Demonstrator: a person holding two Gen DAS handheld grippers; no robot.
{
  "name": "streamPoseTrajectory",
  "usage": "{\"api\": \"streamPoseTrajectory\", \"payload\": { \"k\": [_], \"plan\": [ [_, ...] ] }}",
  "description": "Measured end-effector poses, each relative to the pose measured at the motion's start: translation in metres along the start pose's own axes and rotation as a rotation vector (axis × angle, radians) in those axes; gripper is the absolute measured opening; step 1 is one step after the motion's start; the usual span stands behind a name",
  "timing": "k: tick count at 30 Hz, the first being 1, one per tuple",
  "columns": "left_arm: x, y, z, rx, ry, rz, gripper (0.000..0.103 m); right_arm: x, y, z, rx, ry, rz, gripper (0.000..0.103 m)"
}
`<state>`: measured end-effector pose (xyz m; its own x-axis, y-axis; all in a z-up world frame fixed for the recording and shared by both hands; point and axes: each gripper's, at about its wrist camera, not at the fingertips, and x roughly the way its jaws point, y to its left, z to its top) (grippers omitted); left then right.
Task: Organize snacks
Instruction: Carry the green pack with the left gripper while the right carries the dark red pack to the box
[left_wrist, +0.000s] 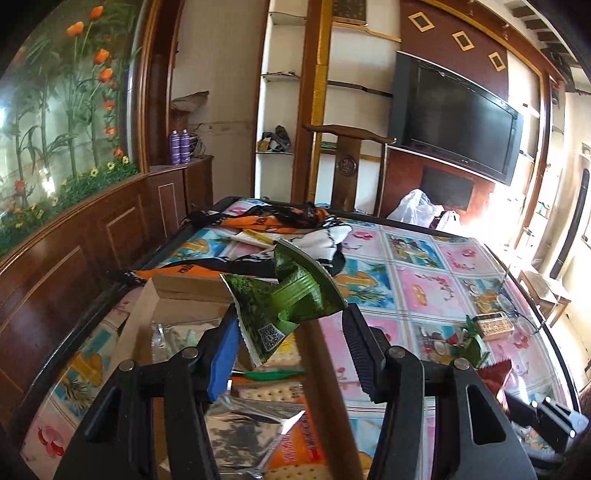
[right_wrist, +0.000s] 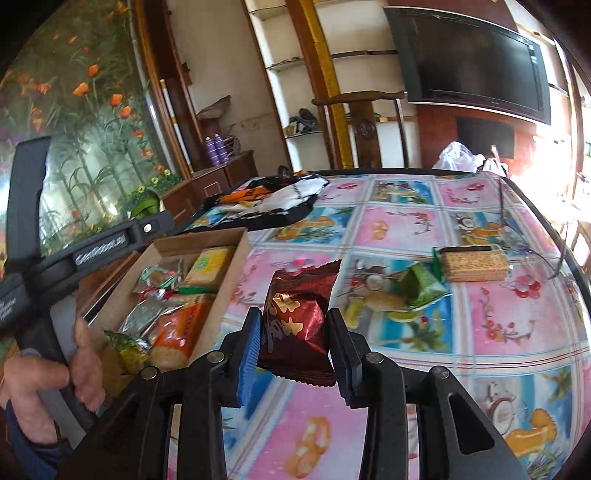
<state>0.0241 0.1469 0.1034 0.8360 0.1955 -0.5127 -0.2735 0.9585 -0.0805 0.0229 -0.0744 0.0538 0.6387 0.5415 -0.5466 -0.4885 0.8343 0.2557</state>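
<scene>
Both tools carry a snack packet, at the cardboard box on the counter.

Left tool (left_wrist: 291, 332): green packet (left_wrist: 284, 295) sits between its jaws, pressed by the blue left pad; contact at the right pad unclear; held above the cardboard box (left_wrist: 192, 291). Right tool (right_wrist: 291, 347): clenched on a dark red packet (right_wrist: 299, 314), above the counter (right_wrist: 498, 332) just right of the box. Box already holds several wrapped snacks. Another green packet (right_wrist: 421, 288) and a cracker pack (right_wrist: 474, 264) lie on the counter, apart from the box.
</scene>
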Motion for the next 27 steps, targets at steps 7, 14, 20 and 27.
{"api": "streamPoseTrajectory", "payload": {
  "k": [7,14,20,27],
  "plan": [
    [0.004,0.022,0.002,-0.03,0.02,0.031,0.053,0.003,0.032,-0.006,-0.064,0.003,0.045,0.039],
    [0.017,0.046,0.0,-0.058,0.066,0.074,0.053,0.004,0.053,-0.011,-0.093,0.006,0.088,0.039],
    [0.025,0.063,-0.001,-0.073,0.105,0.087,0.054,0.005,0.062,-0.014,-0.103,0.009,0.111,0.04],
    [0.033,0.068,-0.005,-0.066,0.142,0.099,0.054,0.01,0.076,-0.017,-0.117,0.03,0.156,0.04]
  ]
}}
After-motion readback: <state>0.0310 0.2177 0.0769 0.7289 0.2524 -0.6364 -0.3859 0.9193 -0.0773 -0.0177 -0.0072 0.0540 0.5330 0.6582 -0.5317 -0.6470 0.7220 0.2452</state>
